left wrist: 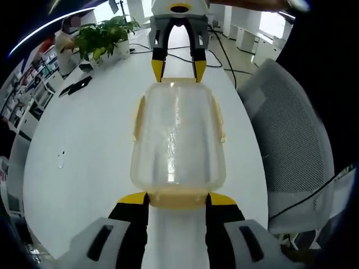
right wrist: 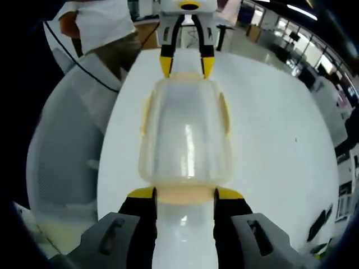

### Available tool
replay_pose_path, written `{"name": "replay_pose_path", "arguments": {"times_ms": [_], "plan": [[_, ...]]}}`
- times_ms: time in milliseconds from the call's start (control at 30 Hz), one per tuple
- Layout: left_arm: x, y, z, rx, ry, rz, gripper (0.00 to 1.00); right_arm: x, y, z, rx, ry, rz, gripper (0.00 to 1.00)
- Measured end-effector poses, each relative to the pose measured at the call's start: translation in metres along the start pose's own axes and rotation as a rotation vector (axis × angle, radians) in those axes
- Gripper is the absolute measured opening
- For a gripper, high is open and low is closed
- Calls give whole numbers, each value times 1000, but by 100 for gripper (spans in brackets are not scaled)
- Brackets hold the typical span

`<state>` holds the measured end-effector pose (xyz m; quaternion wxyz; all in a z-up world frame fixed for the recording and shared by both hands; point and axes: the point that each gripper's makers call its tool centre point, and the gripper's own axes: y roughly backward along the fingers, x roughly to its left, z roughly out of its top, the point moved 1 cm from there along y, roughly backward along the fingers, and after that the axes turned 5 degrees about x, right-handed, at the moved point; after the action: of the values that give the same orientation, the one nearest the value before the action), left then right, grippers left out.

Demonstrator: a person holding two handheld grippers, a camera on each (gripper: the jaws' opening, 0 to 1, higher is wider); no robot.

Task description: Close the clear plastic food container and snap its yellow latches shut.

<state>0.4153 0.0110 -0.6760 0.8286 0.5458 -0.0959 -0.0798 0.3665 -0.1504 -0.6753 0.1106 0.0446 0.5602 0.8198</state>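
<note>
Sitting lid-on in the middle of the white tabletop (left wrist: 90, 140): clear plastic food container (left wrist: 178, 137), one tool at each end. Left tool (left wrist: 177, 200), jaws apart, flanking the near yellow latch (left wrist: 178, 199), tips right beside it. Right tool (left wrist: 179, 68) at the far end, likewise parted either side of that latch. Same from the right gripper view: container (right wrist: 185, 134) between right tool (right wrist: 185, 194) and left tool (right wrist: 186, 66). Grey mesh chair (left wrist: 291, 129) alongside; potted plant (left wrist: 104, 36) beyond.
</note>
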Motion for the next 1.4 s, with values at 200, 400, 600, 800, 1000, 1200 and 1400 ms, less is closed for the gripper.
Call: {"name": "replay_pose_path", "arguments": {"times_ms": [200,400,600,800,1000,1200,1400], "plan": [[4,-11,17,-7,-5,-4,34,-4,4,-21,13,-9,-2,35],[8,-23,30,-10,-8,-9,34,-6,6,-36,24,-17,1,36],[12,-35,39,-6,-8,-18,34,-9,5,-51,38,-21,7,36],[14,-45,47,-13,-4,-35,34,-12,3,-63,56,-26,16,36],[15,-53,52,-14,0,-42,34,-14,1,-74,66,-33,22,36],[15,-59,59,-10,-3,-48,34,-14,-2,-82,75,-34,31,36],[14,-65,62,-9,-1,-55,34,-14,-6,-90,89,-29,35,36]]}}
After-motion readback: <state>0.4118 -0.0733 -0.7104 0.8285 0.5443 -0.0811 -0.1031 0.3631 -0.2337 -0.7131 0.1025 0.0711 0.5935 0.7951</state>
